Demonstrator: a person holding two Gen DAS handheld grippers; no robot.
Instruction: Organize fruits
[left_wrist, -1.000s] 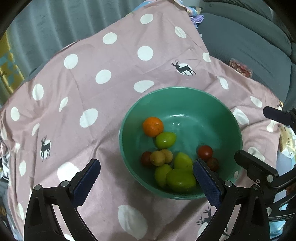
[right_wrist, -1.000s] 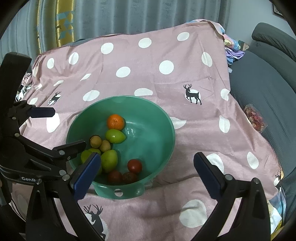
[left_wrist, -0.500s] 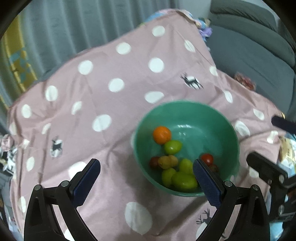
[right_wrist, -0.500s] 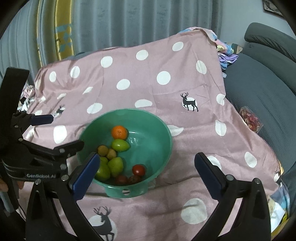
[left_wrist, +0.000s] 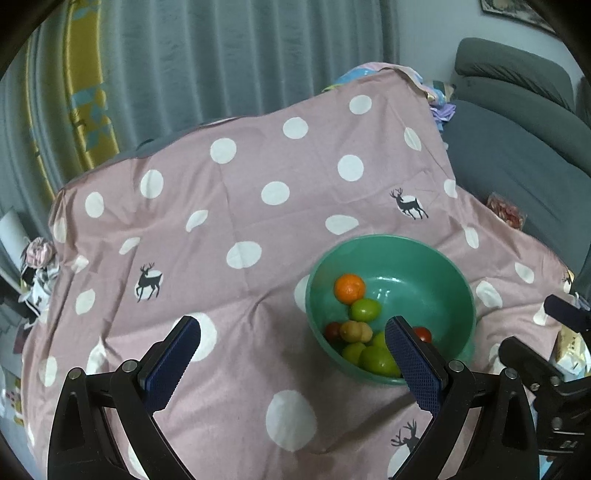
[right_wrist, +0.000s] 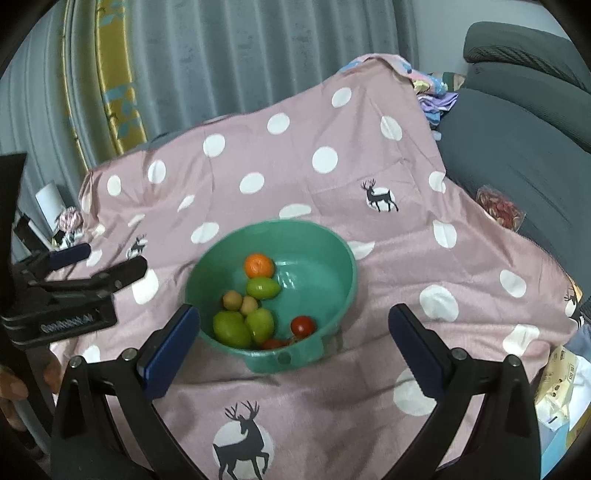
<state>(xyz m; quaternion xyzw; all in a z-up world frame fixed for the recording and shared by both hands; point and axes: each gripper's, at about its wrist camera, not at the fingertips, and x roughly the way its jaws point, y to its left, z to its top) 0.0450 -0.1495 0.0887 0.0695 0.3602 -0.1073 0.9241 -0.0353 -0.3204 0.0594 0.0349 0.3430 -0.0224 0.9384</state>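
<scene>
Fruits: a round orange mandarin (right_wrist: 259, 265), smooth green oval mangoes (right_wrist: 262, 288), two small tan round fruits (right_wrist: 232, 300) and glossy red tomatoes (right_wrist: 303, 325), heaped in the near left of the bowl.
Bowl: a round teal plastic bowl (right_wrist: 334, 254) with a smooth, shiny inside, standing on the cloth.
Cloth: a soft, creased pink cotton cloth (left_wrist: 236, 206) with white dots and dark deer.
Left gripper (left_wrist: 291, 363): blue ribbed pads wide apart, empty, left of the bowl.
Right gripper (right_wrist: 293, 347): pads wide apart, empty, near side of the bowl.
Backdrop: grey pleated curtain (left_wrist: 229, 55); grey upholstered sofa (left_wrist: 517, 122) at far right.

Bowl (right_wrist: 332, 258) open above; bare cloth (right_wrist: 406, 266) all round it.
</scene>
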